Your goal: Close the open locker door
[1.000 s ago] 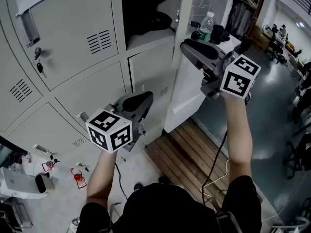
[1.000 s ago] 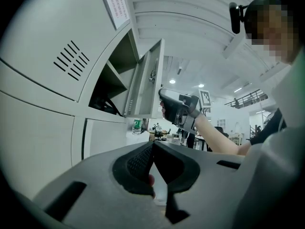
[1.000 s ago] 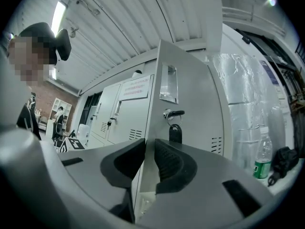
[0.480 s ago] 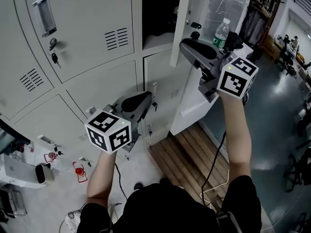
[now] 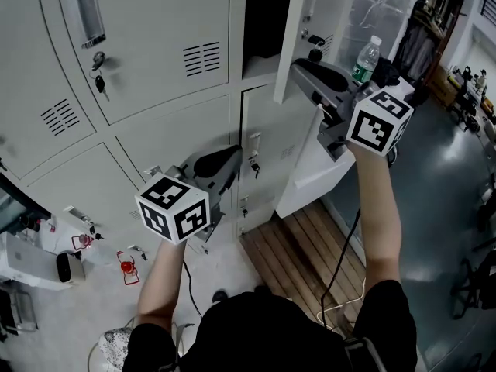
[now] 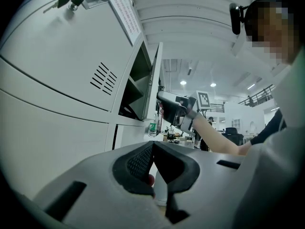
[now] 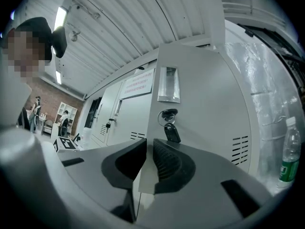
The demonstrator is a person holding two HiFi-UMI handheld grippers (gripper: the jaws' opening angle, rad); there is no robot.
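The grey locker door point(image 5: 296, 22) stands open at the top middle of the head view, in front of its dark compartment point(image 5: 260, 22). My right gripper point(image 5: 299, 70) is at the door's free edge; its jaws are shut on that edge. In the right gripper view the door's outer face point(image 7: 205, 104), with a key point(image 7: 170, 128) in its lock, rises just beyond the gripper point(image 7: 149, 142). My left gripper point(image 5: 231, 160) is shut and empty, held low before the lower lockers. The left gripper view shows its pads point(image 6: 143, 159) touching, and the open door point(image 6: 153, 85) beyond.
Closed lockers point(image 5: 155, 60) with keys point(image 5: 99, 82) in their locks fill the left. A water bottle point(image 5: 366, 59) stands on a white cabinet point(image 5: 322, 169) right of the door. Wooden slats point(image 5: 298, 246) lie below; small items point(image 5: 124, 270) litter the floor at left.
The lockers have slid rightward and downward in the head view. My right gripper has stayed at the door's edge, and the left gripper has kept its place, shut.
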